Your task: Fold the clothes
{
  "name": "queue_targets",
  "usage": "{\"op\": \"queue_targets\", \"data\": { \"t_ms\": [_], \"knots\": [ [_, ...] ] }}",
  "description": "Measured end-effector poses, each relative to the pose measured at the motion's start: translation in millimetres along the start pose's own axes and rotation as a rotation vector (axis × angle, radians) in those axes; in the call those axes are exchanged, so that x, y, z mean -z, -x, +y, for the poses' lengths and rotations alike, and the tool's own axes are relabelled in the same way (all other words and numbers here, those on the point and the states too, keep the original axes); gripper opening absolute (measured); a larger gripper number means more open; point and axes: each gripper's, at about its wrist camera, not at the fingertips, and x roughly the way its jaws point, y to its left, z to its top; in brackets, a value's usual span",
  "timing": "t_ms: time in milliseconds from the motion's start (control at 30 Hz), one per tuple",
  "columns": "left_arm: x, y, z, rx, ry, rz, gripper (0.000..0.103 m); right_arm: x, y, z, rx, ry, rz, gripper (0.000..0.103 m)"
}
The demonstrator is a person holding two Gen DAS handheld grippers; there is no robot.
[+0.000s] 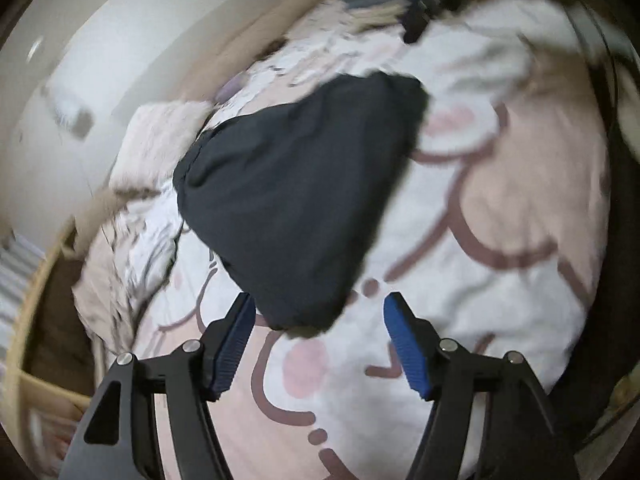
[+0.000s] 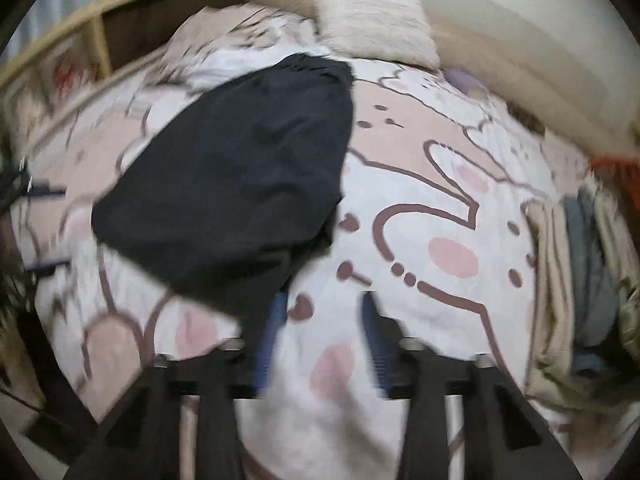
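A dark navy garment (image 1: 296, 208) lies folded on the pink and white cartoon-print bedspread (image 1: 520, 208). In the left wrist view my left gripper (image 1: 320, 304) is open, its blue pads apart on either side of the garment's near corner without pressing on it. In the blurred right wrist view the same garment (image 2: 236, 184) lies ahead and to the left. My right gripper (image 2: 324, 304) stands open just past the garment's near edge, with only bedspread (image 2: 420, 208) between its fingers.
A pile of other clothes (image 2: 580, 280) lies at the right side of the bed. A fluffy cream pillow (image 2: 376, 28) and a crumpled duvet (image 1: 132, 240) sit at the bed's head. A wooden shelf frame (image 2: 92, 24) runs along the bed.
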Motion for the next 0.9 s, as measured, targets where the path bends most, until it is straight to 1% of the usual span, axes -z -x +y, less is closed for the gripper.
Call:
{"op": "queue_targets", "data": {
  "t_ms": [67, 200, 333, 433, 533, 567, 600, 633, 667, 700, 767, 800, 900],
  "knots": [
    [-0.3, -10.3, -15.0, -0.056, -0.076, 0.014, 0.067, 6.1, 6.5, 20.4, 0.030, 0.094, -0.020, 0.050],
    [-4.3, -34.1, -25.4, -0.146, -0.164, 0.029, 0.067, 18.1, 10.5, 51.4, 0.081, 0.240, -0.044, 0.050],
    [-10.2, -56.6, -28.4, -0.221, -0.244, -0.009, 0.067, 34.6, 13.4, 78.3, 0.138, 0.385, -0.061, 0.050],
    [-15.6, -65.8, -22.0, -0.256, -0.258, -0.033, 0.069, 46.0, 15.7, 93.6, 0.203, 0.494, -0.098, 0.050],
    [-17.3, -70.5, -14.6, -0.267, -0.261, -0.054, 0.069, 58.1, 9.6, 114.1, 0.316, 0.688, -0.148, 0.050],
    [-17.3, -69.8, -12.3, -0.267, -0.260, -0.065, 0.066, 62.0, 5.4, 120.1, 0.349, 0.753, -0.159, 0.051],
    [-17.1, -69.1, -10.1, -0.264, -0.259, -0.075, 0.055, 64.6, 0.6, 125.2, 0.379, 0.812, -0.174, 0.052],
    [-16.5, -67.9, -8.5, -0.254, -0.261, -0.083, 0.048, 66.9, -4.0, 129.8, 0.407, 0.866, -0.187, 0.059],
    [-16.2, -66.6, -6.6, -0.240, -0.259, -0.091, 0.037, 68.1, -8.5, 133.0, 0.428, 0.906, -0.198, 0.065],
    [-16.6, -65.1, -3.5, -0.214, -0.245, -0.098, 0.029, 68.5, -13.9, 136.8, 0.448, 0.952, -0.211, 0.065],
    [-19.3, -61.9, 5.7, -0.153, -0.199, -0.105, 0.020, 65.2, -24.4, 142.7, 0.461, 1.011, -0.231, 0.065],
    [-21.4, -60.2, 11.3, -0.120, -0.171, -0.105, 0.017, 62.7, -29.3, 145.6, 0.463, 1.031, -0.240, 0.065],
    [-29.3, -55.4, 35.2, -0.025, -0.055, -0.116, 0.013, 52.6, -45.4, 154.7, 0.478, 1.081, -0.271, 0.065]
  ]
}}
